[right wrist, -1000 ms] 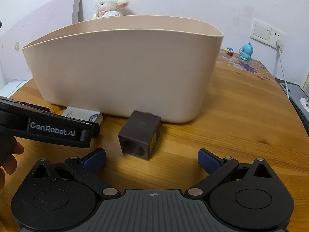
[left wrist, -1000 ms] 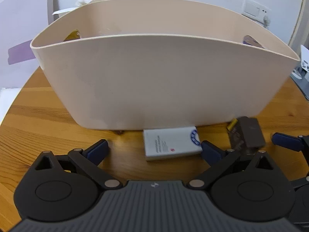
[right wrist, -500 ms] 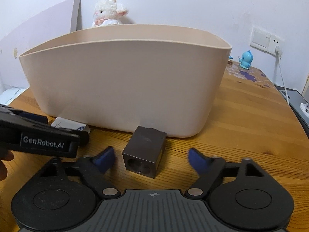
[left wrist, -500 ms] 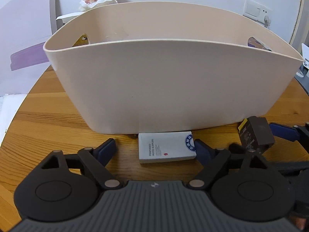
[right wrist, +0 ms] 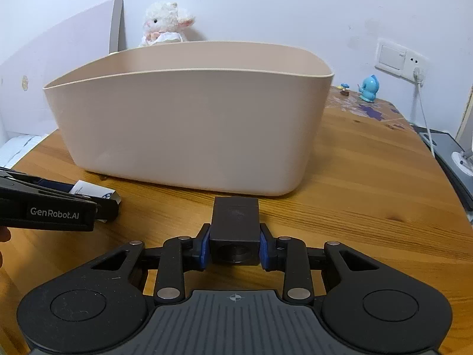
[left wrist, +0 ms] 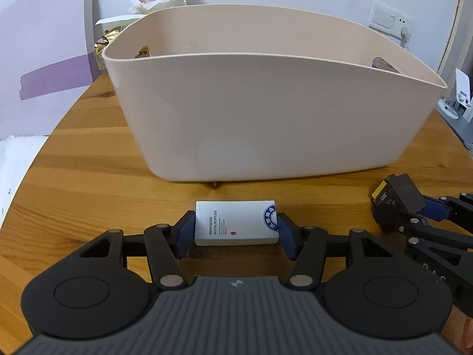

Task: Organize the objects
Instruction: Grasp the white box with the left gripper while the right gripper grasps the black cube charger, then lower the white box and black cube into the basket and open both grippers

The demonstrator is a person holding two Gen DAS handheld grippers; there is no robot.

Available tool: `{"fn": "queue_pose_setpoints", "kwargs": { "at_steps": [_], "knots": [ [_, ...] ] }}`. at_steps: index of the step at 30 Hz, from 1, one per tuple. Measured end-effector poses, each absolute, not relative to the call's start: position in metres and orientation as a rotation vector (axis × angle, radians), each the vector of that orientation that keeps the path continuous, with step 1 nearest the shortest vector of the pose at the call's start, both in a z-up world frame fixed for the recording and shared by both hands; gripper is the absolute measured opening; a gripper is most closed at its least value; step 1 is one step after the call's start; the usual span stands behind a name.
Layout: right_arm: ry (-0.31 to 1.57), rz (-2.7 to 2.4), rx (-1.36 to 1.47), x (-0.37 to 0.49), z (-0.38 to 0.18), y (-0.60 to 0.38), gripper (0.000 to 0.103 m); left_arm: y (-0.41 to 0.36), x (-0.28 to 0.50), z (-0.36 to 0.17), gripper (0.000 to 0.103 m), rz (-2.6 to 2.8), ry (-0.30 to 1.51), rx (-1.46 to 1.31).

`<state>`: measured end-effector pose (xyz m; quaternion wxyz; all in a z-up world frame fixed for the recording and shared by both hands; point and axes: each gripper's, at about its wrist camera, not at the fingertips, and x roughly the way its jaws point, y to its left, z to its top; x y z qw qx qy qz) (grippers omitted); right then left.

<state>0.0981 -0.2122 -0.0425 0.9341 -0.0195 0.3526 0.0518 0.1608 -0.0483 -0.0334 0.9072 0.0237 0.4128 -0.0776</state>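
Observation:
A big beige plastic tub [left wrist: 266,112] [right wrist: 189,130] stands on the round wooden table [left wrist: 82,183], just beyond both grippers. In the left wrist view my left gripper [left wrist: 236,230] is shut on a small white box [left wrist: 236,223] with blue print, which lies flat in front of the tub. In the right wrist view my right gripper [right wrist: 235,247] is shut on a dark brown cube-shaped block [right wrist: 235,227] with a round hole in its near face. That block [left wrist: 396,204] also shows at the right of the left wrist view, and the white box [right wrist: 94,190] at the left of the right wrist view.
A plush lamb [right wrist: 165,25] sits behind the tub by the wall. A blue toy figure [right wrist: 368,88] and a wall socket with a cable [right wrist: 416,74] are at the back right. Snack packets [left wrist: 112,38] lie behind the tub's left end. Grey equipment [right wrist: 455,159] borders the table's right edge.
Both grippers have moved forward and shut: the left on the white box, the right on the dark block. A second ago both stood open short of these objects.

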Motion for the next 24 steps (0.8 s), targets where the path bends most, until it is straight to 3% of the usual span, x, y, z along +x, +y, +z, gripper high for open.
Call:
{"fn": "queue_pose_setpoints", "kwargs": {
  "at_steps": [24],
  "knots": [
    [0.469,0.126,-0.011,0.008,0.043,-0.234,0.029,-0.035,0.073,0.049,0.06,-0.173,0.625,0.068]
  ]
}}
